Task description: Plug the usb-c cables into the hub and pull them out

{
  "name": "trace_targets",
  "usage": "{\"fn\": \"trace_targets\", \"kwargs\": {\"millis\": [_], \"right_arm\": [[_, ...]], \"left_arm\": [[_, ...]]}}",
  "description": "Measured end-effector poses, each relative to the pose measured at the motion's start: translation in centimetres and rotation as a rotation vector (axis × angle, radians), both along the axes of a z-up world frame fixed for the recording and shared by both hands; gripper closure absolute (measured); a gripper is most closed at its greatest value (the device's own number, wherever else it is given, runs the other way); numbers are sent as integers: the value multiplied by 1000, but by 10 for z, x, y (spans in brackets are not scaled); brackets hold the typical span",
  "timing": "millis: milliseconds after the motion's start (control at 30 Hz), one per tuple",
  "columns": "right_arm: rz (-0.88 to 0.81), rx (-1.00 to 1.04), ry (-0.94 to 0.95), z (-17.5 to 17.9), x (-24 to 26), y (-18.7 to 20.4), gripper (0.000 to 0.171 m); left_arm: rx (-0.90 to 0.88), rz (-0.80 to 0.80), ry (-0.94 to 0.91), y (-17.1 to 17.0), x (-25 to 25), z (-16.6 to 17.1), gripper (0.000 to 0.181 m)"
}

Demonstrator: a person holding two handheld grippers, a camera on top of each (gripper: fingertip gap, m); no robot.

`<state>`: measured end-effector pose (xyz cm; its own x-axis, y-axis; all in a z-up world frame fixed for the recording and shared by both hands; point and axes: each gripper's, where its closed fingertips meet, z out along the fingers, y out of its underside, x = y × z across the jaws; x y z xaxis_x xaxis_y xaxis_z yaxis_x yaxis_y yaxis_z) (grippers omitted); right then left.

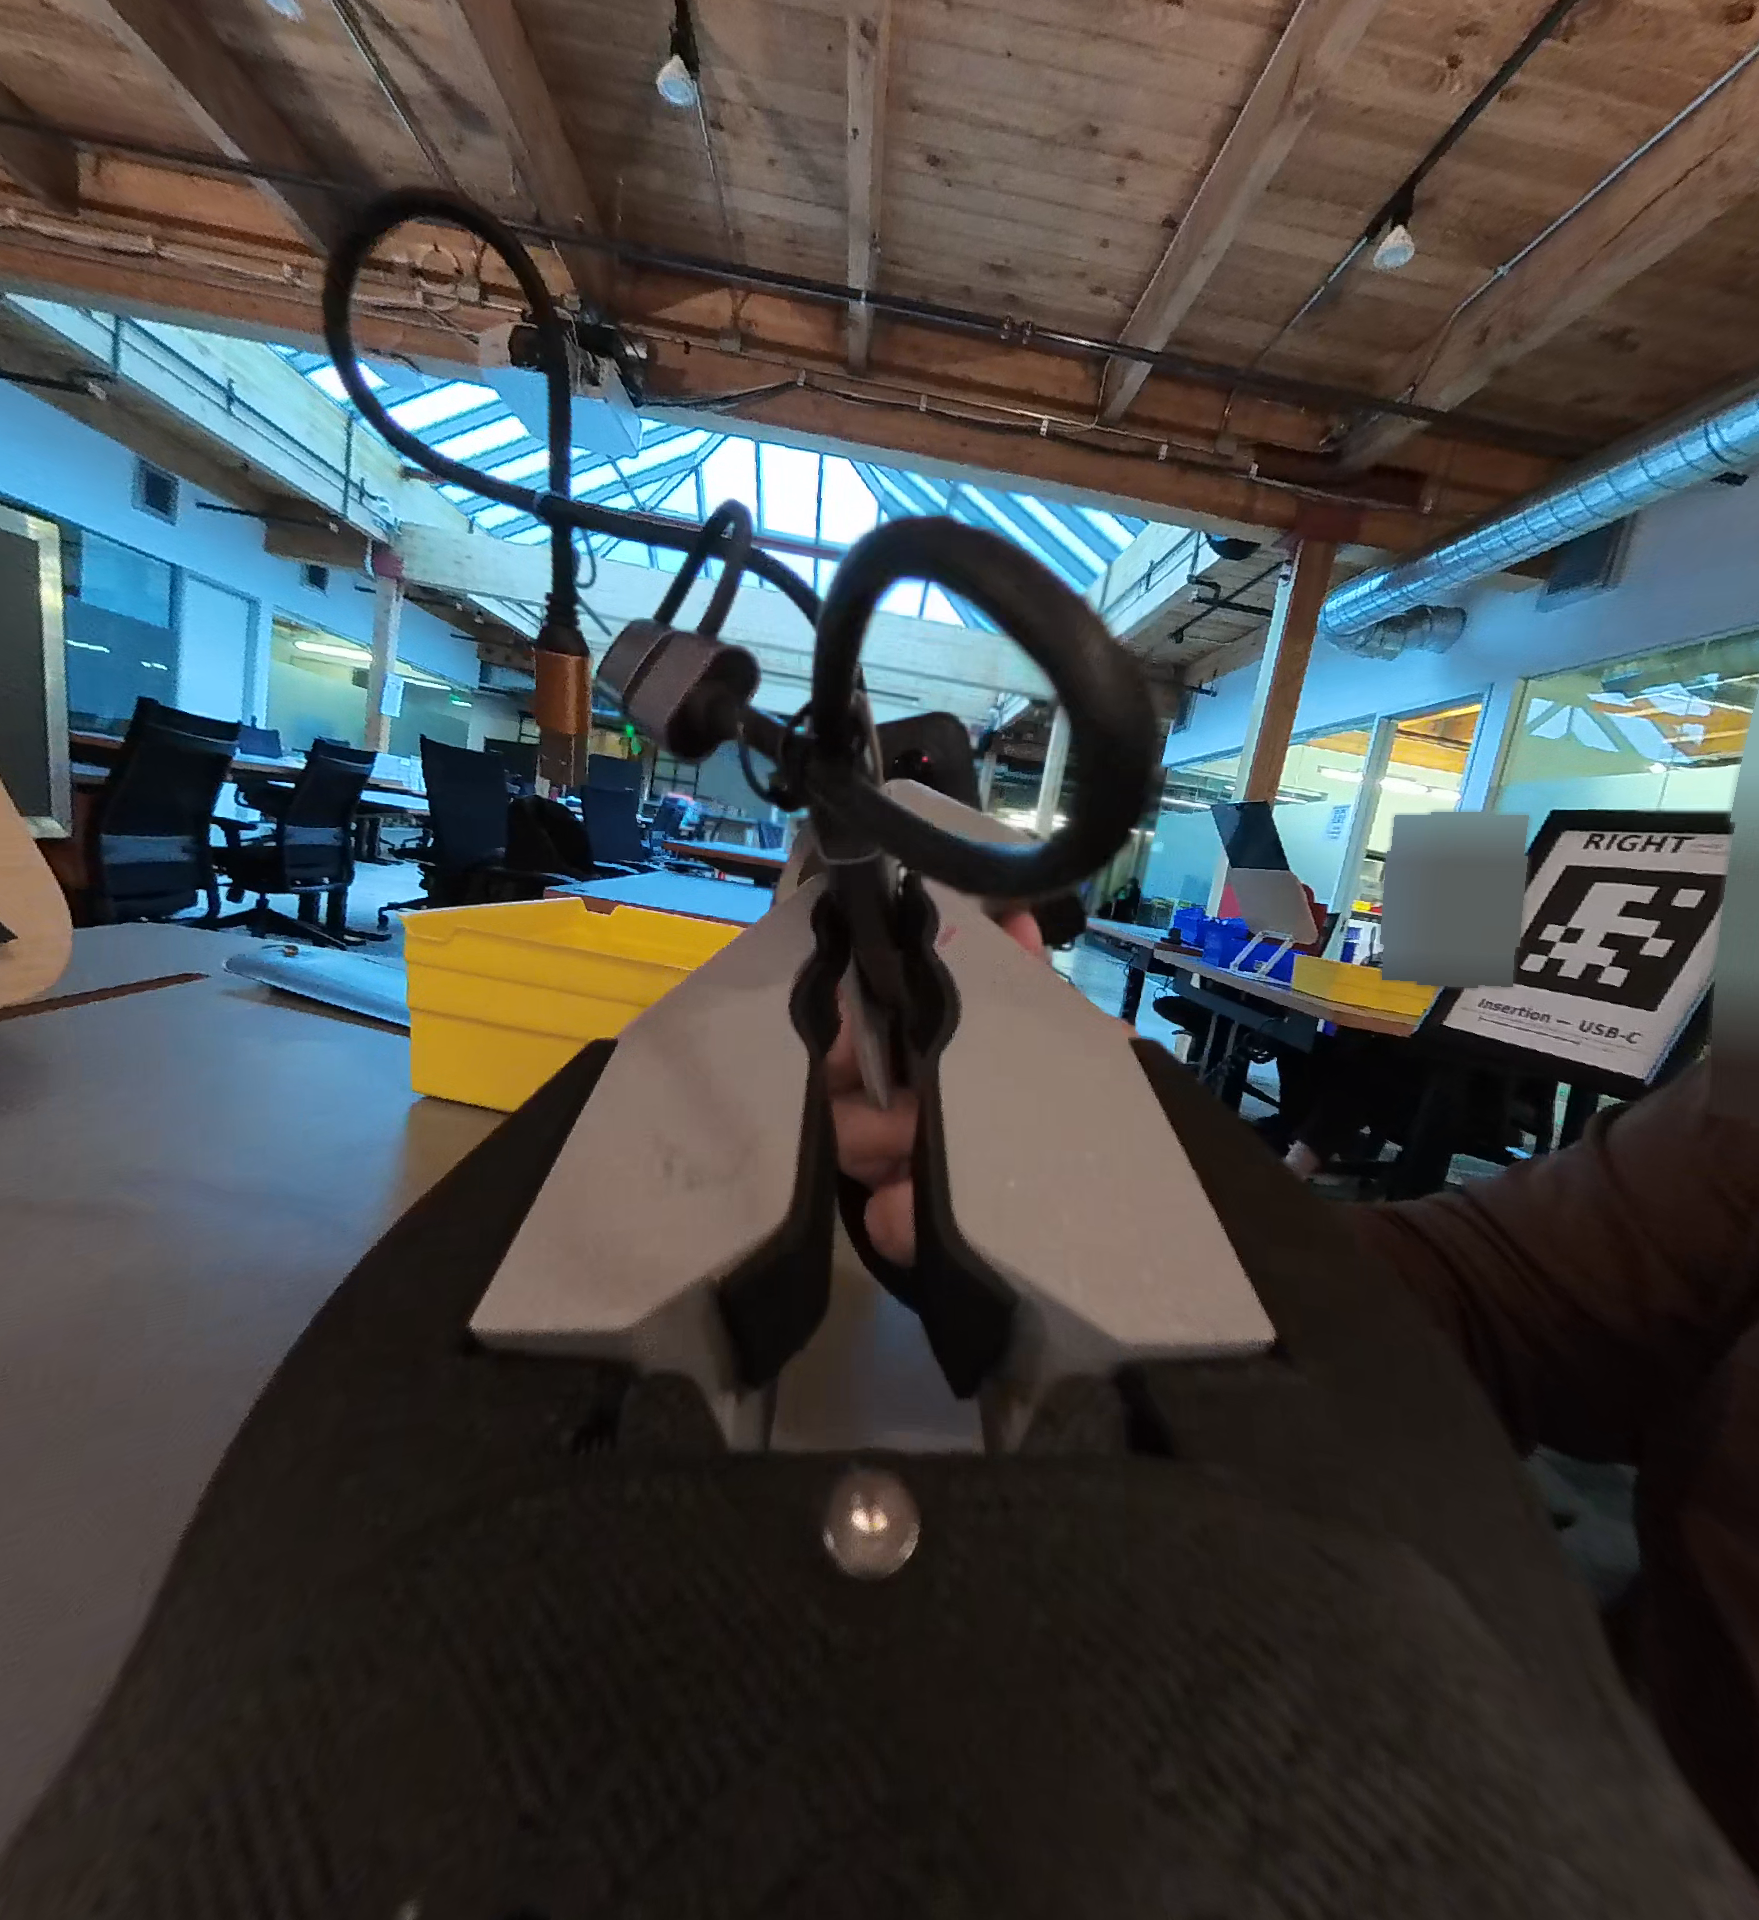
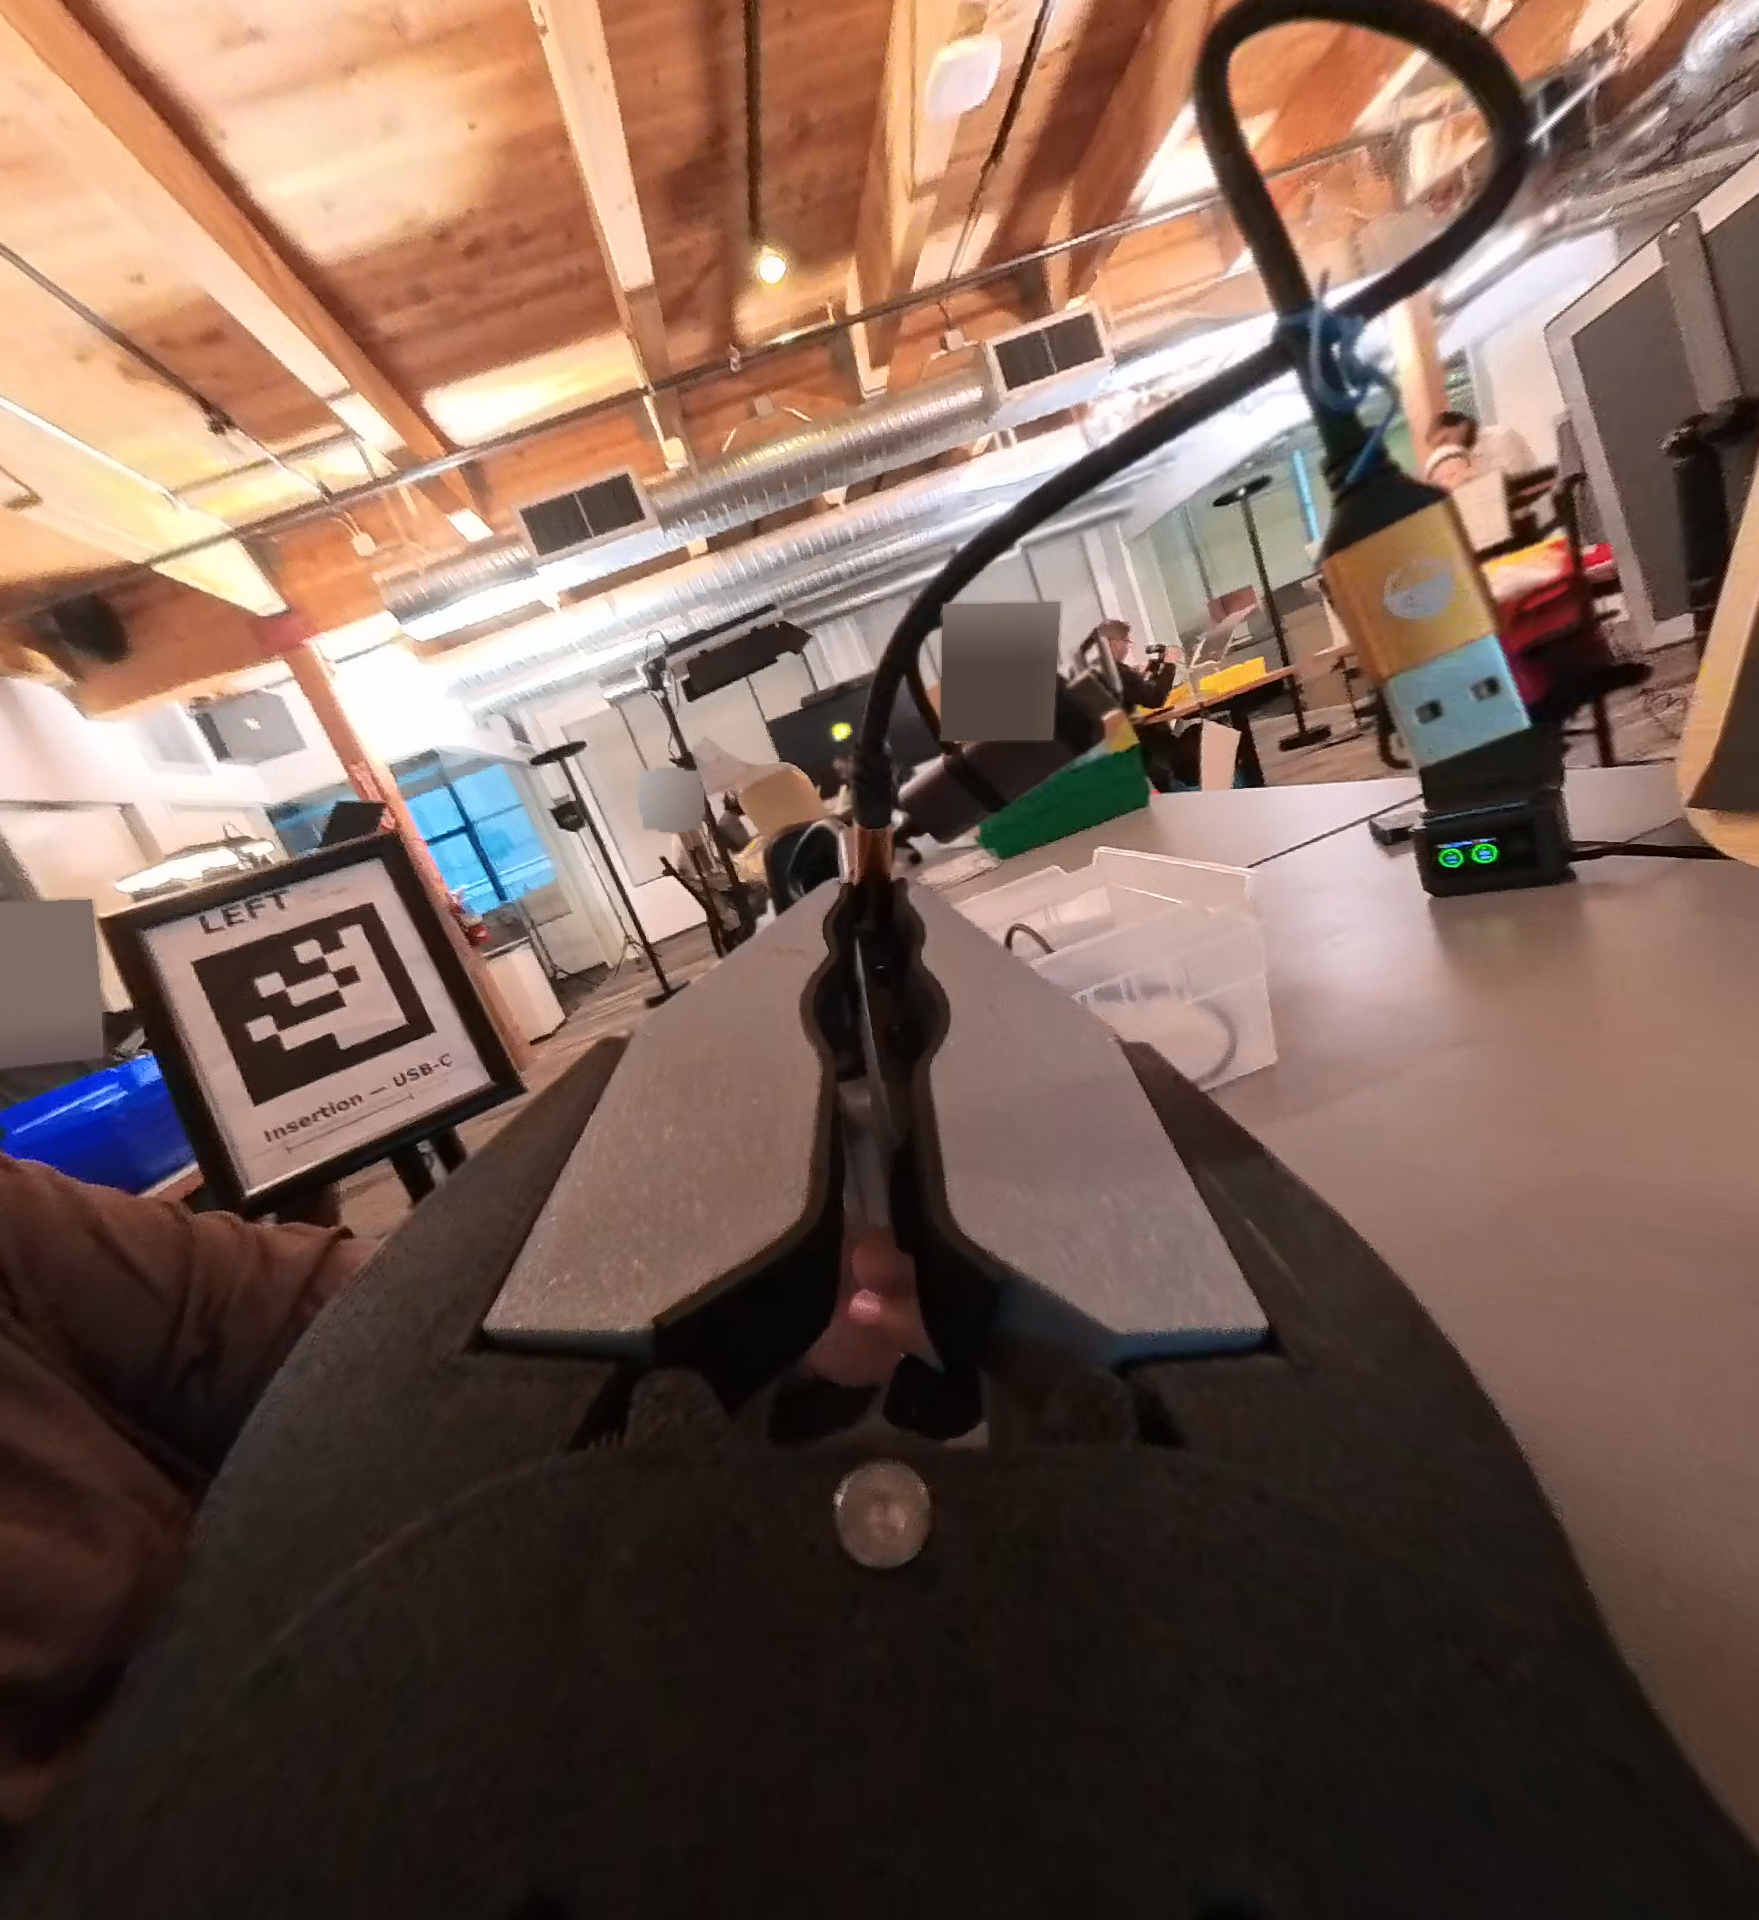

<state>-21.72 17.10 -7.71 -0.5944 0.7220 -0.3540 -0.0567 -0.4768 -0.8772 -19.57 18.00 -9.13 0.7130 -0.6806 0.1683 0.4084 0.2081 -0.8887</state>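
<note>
Fingers of the left gripper (image 1: 870, 997) were nearly together, clamped on a thin plug end of a black cable (image 1: 989, 717) that looped upward just past the tips. A second strand of that cable arced higher to the left, and its orange-sleeved connector (image 1: 561, 691) hung free in the air. Beyond the tips a yellow bin (image 1: 542, 997) sat on the grey table (image 1: 127, 1195), and farther right stood a framed marker sign (image 1: 1613, 935).

Jaws of the right gripper (image 2: 875, 935) stood narrow as well, pinching a small copper-collared plug from which a black cord (image 2: 968, 592) curved up and to the right, ending in a tight loop. From that loop a gold and blue USB connector (image 2: 1426, 623) hung just above a small black hub (image 2: 1493, 842) with two green lights, standing on the table; whether connector and hub touched I could not tell. Between gripper and hub lay a clear plastic tray (image 2: 1166, 956) with a bit of cable inside. Left of the gripper stood another framed marker sign (image 2: 309, 1018), and farther back a green bin (image 2: 1072, 800).
</note>
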Motion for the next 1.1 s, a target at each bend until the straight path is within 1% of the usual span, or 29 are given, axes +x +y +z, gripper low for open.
{"fn": "trace_targets", "kwargs": {"millis": [133, 267, 300, 367, 500, 633, 733, 833, 1100], "right_arm": [[30, 48, -35, 0, -2, -3, 169], [-39, 104, -5, 9, 7, 9, 168], [-41, 127, -11, 9, 10, 10, 171], [-37, 168, -24, 9, 14, 9, 171], [-112, 285, -97, 2, 11, 12, 154], [-150, 375, -123, -2, 9, 13, 157], [-135, 426, -158, -10, 7, 10, 160], [-79, 433, -165, -14, 6, 3, 162], [-28, 408, -150, -15, 7, -1, 166]], "left_arm": [[-4, 12, -10, -1, -5, -1, 174], [25, 30, -9, -4, -6, 2, 174], [27, 33, -19, -4, -8, 3, 174], [18, 52, -39, -2, -14, 3, 174], [4, 44, -40, 0, -14, 0, 174], [-12, 23, -2, 2, -5, -4, 174], [-13, 4, -5, 2, -2, -5, 174], [-18, -13, -10, 2, 0, -5, 174], [-28, -26, 4, 5, 6, -8, 175]]}}
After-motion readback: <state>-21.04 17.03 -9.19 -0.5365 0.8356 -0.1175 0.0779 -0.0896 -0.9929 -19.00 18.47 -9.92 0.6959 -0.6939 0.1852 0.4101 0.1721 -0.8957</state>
